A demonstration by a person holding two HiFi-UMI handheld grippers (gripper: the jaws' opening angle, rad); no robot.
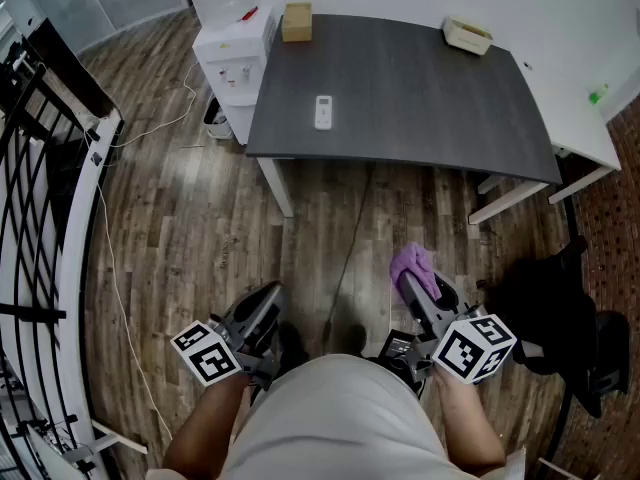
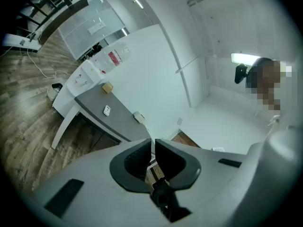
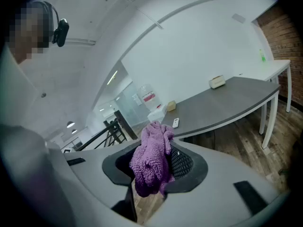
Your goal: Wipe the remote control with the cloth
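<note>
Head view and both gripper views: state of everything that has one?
left gripper: shut, nothing between its jaws
right gripper: shut on cloth
cloth: bunched, held in the air, away from the remote control
remote control: flat on the table, untouched

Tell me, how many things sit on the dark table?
3: a brown box at the far left corner, a white remote front left, a beige container far right. None hidden.
</note>
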